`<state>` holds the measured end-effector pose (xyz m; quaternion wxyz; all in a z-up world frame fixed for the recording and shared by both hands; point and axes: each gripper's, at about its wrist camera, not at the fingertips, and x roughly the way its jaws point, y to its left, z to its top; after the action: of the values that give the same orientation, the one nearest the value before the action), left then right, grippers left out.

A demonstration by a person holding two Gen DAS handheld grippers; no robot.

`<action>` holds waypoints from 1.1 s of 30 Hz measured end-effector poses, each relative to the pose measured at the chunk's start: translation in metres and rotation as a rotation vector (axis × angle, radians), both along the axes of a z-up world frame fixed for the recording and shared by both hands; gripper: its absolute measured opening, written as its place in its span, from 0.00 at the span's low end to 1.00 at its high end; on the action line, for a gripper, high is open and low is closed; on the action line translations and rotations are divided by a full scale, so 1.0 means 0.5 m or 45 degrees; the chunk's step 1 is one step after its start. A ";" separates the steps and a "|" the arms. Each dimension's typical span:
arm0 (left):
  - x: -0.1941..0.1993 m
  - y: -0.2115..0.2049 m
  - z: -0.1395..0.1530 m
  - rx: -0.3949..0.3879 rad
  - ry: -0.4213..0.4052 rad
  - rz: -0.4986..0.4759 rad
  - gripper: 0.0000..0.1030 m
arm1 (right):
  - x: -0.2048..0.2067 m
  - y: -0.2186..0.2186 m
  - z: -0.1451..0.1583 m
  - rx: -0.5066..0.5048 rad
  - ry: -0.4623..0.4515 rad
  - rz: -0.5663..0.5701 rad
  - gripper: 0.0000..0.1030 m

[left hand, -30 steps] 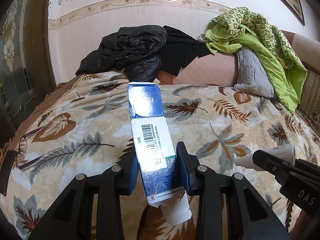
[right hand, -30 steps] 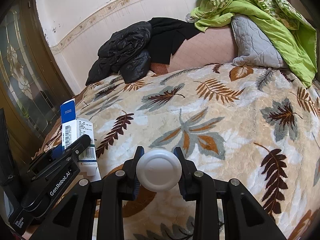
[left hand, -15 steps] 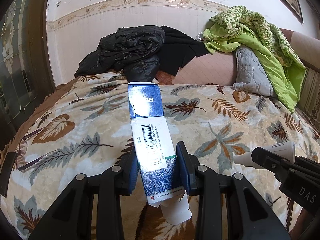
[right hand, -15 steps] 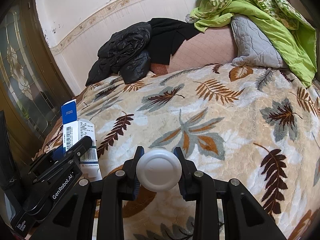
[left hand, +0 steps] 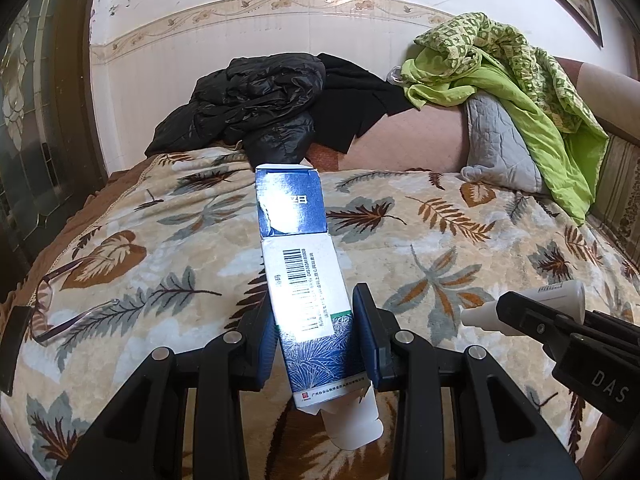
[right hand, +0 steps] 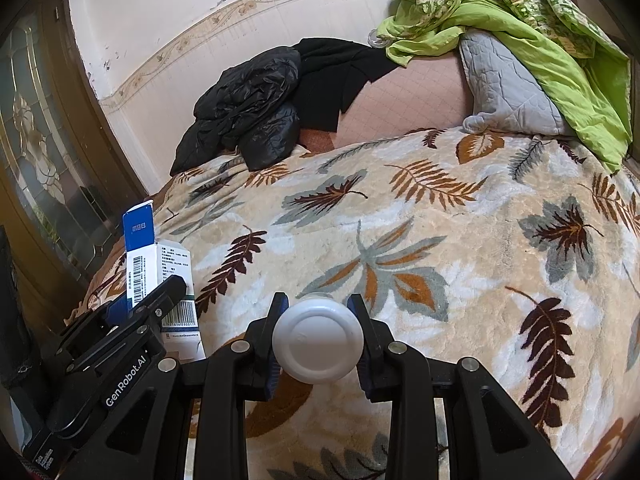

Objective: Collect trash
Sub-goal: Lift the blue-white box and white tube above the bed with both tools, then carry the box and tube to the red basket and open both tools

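A long blue-and-white carton [left hand: 304, 272] with a barcode stands tilted between the blue pads of my left gripper [left hand: 316, 328], which is shut on it. Its torn lower flap hangs below the jaws. In the right wrist view the same carton [right hand: 160, 264] shows at the left, held by the left gripper [right hand: 160, 300]. My right gripper [right hand: 318, 332] is shut on a small white bottle [right hand: 318, 344], whose round base faces the camera. In the left wrist view that bottle [left hand: 532, 304] pokes out of the right gripper at the far right.
Both grippers hover over a bed with a leaf-patterned blanket [right hand: 440, 240]. Black jackets [left hand: 256, 108], a grey pillow [left hand: 496, 148] and a green quilt [left hand: 520, 76] lie at the head. Eyeglasses [left hand: 60, 308] rest on the blanket at the left, beside a glass-panelled door [right hand: 36, 168].
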<state>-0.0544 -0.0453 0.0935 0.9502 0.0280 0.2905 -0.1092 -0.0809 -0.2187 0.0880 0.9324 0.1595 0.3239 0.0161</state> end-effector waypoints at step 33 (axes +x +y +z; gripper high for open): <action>-0.279 -0.226 0.068 -0.053 -0.035 -0.619 0.33 | -0.483 -0.261 0.082 0.145 -0.093 -0.413 0.31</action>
<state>-0.1937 -0.1582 0.1275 0.9002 0.0790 0.2601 -0.3401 -0.3225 -0.3492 0.1288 0.9233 0.2616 0.2585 -0.1105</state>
